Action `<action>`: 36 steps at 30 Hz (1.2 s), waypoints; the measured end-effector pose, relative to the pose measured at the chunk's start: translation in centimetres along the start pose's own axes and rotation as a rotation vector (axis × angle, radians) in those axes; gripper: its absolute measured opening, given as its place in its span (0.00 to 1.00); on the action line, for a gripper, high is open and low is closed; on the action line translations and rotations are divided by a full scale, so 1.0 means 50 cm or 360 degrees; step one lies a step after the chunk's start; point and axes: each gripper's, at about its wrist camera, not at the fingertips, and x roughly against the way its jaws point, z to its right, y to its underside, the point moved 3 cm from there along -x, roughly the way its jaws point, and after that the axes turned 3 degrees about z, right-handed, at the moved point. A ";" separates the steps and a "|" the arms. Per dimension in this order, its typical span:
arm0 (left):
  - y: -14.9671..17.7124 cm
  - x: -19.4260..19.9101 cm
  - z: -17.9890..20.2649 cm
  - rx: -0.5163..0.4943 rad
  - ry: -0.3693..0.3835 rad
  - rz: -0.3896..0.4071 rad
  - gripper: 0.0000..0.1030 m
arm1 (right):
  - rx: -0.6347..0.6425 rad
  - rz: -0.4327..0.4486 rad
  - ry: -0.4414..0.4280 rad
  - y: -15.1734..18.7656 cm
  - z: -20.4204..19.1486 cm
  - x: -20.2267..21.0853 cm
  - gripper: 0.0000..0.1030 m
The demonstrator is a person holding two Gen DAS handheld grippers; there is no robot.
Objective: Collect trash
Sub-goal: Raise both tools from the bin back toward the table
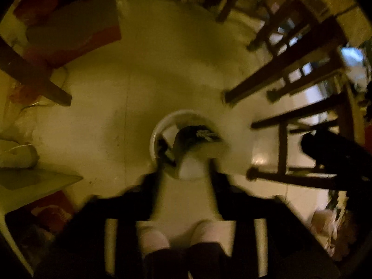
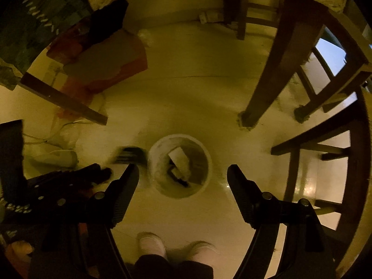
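A white round trash bin [image 2: 153,162] stands on the pale floor below both grippers, with a white box [image 2: 180,160] and dark scraps inside. My right gripper [image 2: 182,174] is open and empty above the bin. A dark striped piece of trash [image 2: 130,154] is blurred in the air just left of the bin's rim. In the left wrist view the bin [image 1: 154,137] lies just beyond my left gripper [image 1: 186,176], whose blurred dark fingers [image 1: 148,186] stand apart with nothing between them. The left gripper also shows in the right wrist view [image 2: 69,181].
Dark wooden chair and table legs [image 2: 267,88] crowd the right side. Another leg [image 2: 65,100] crosses the left, near a red and grey mat [image 2: 104,65] and white cables [image 2: 53,137]. The person's pink shoes [image 2: 151,244] stand at the bottom.
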 end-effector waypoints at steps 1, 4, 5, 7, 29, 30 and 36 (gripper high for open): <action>-0.003 0.005 0.005 -0.0019 -0.0034 0.0020 0.44 | -0.0010 -0.0002 -0.0001 -0.004 0.001 0.005 0.73; -0.010 0.028 0.012 -0.0061 -0.0071 0.0040 0.44 | -0.0029 0.0013 0.0006 -0.012 0.002 0.032 0.73; -0.012 0.038 0.013 -0.0065 -0.0071 0.0045 0.44 | -0.0031 0.0016 0.0005 -0.015 0.000 0.040 0.73; -0.017 0.070 0.014 -0.0062 -0.0061 0.0066 0.44 | -0.0036 0.0027 0.0005 -0.023 -0.005 0.064 0.73; -0.090 0.715 0.084 -0.0164 -0.0032 0.0598 0.44 | 0.0015 0.0387 0.0011 -0.126 -0.157 0.570 0.73; -0.090 0.744 0.090 -0.0171 -0.0027 0.0631 0.44 | 0.0016 0.0412 0.0009 -0.128 -0.164 0.597 0.73; -0.088 0.965 0.125 -0.0251 -0.0003 0.0884 0.44 | 0.0080 0.0604 0.0054 -0.138 -0.220 0.771 0.73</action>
